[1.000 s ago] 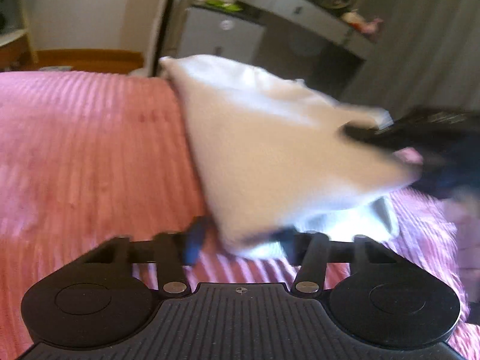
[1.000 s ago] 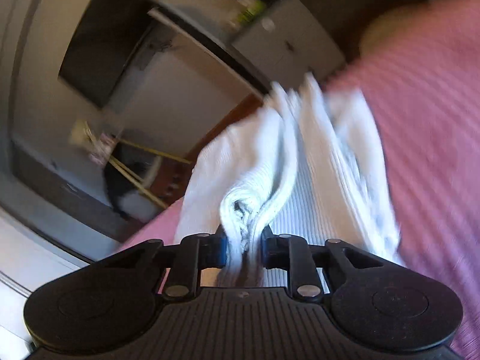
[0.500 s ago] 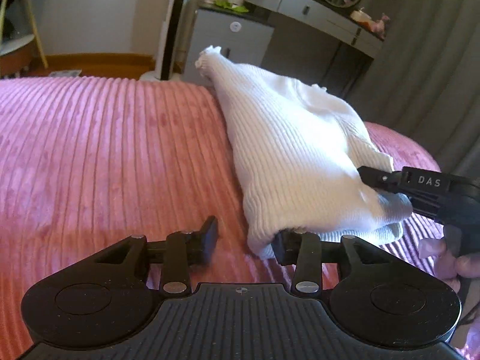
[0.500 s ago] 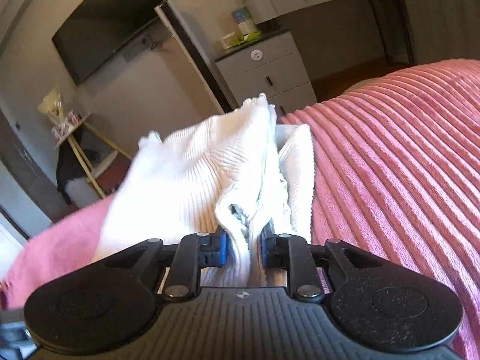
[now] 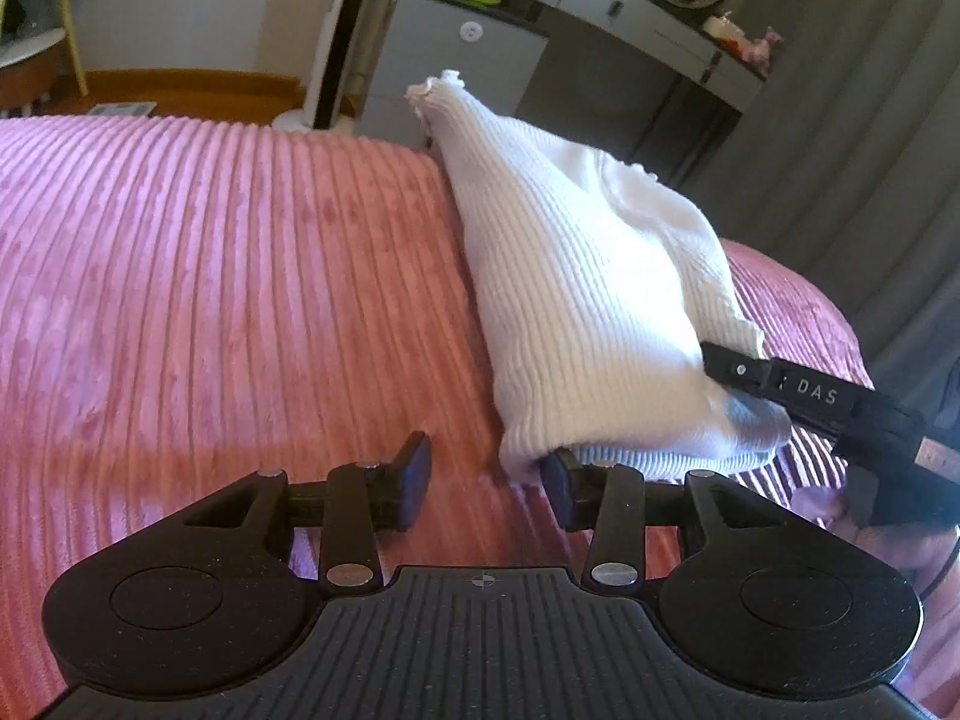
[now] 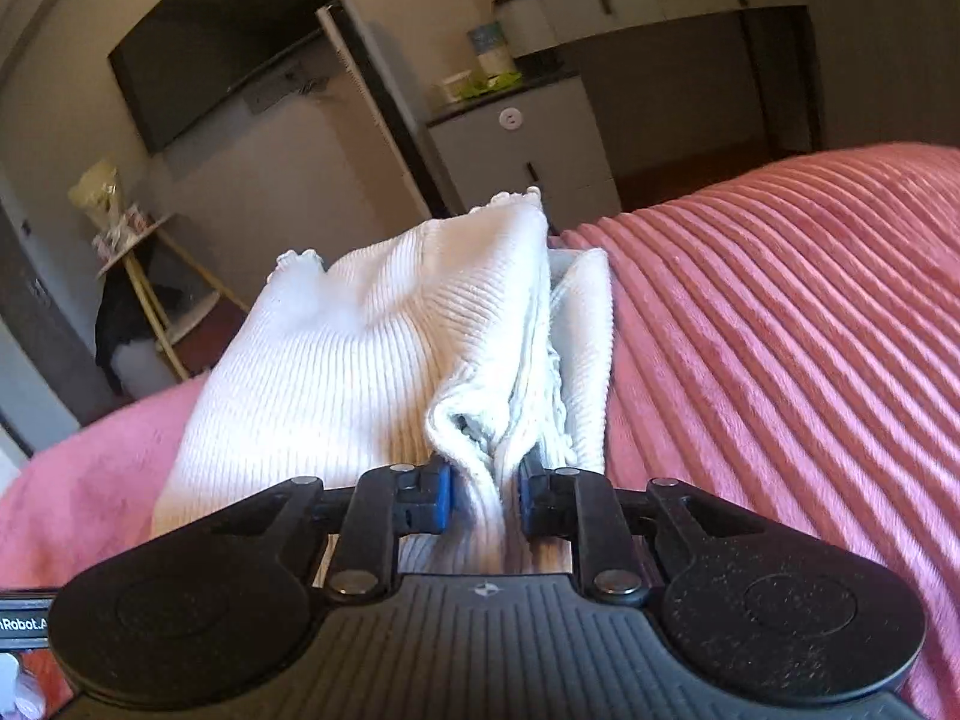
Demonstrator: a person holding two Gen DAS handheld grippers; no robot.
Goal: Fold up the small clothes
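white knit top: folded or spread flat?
Folded, not flat. The white knit top is doubled into layers on the pink blanket; right tongs pinch its bunched edge.

Warm daylight fell across the pink ribbed bedspread (image 5: 210, 276), brightest near the bottom left of the left wrist view. The white knit garment (image 5: 576, 312) was close to overexposed, its ribs washed out in places. The room behind stayed dim and greyish. Fisheye curvature bent furniture lines at the edges. Both views were slightly soft, with mild blur.
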